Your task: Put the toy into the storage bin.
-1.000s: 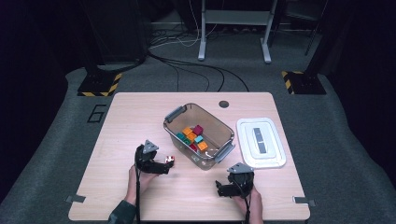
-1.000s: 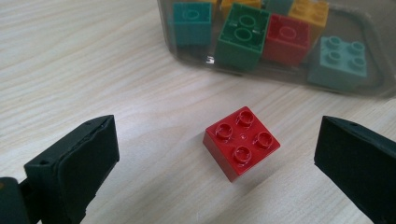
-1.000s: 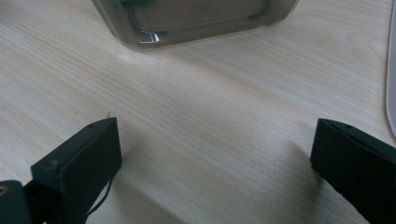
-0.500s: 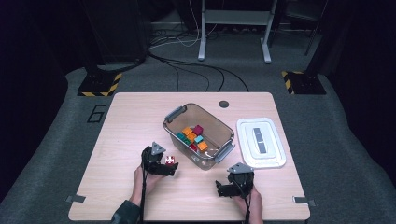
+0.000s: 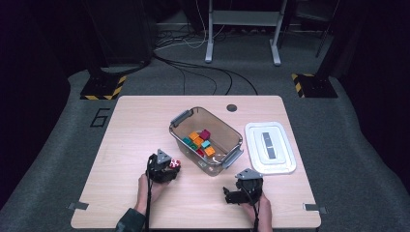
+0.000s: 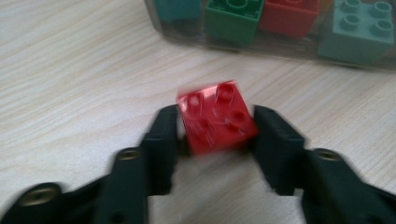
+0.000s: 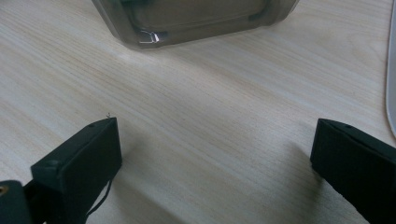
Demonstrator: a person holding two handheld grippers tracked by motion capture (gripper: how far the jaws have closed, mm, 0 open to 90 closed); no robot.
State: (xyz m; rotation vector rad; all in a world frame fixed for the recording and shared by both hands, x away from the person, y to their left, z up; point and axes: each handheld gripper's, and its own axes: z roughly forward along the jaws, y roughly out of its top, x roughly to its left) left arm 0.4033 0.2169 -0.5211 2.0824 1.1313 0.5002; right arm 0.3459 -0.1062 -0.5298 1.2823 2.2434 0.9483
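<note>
Pale wood-grain table (image 5: 125, 125) carries everything under inspection, and I take the items from largest down. The clear plastic bin (image 5: 180, 119) stands open near the table's middle, grey handles at two ends; inside it lies a loose heap of studded building blocks (image 5: 199, 142) in orange, green, teal, magenta and red, covering only part of the floor. Its white lid (image 5: 285, 159) lies flat on the table just to the right of the bin, apart from it. My right gripper (image 5: 241, 195) rests low at the near edge, jaws spread wide with bare table between them, holding nothing. My left gripper (image 6: 215, 140) sits just left of the bin's near corner; its jaws have just been closing and now stand against both sides of a red block (image 6: 215, 116), which sits on the table outside the bin wall. The picture is blurred there, but I judge the pads to be in contact. Step in hand, in my judgement: securing this block for transfer into the bin. The next move calls for a firm pinch, a lift high enough to clear the rim, and a short carry over the open bin before release.
</note>
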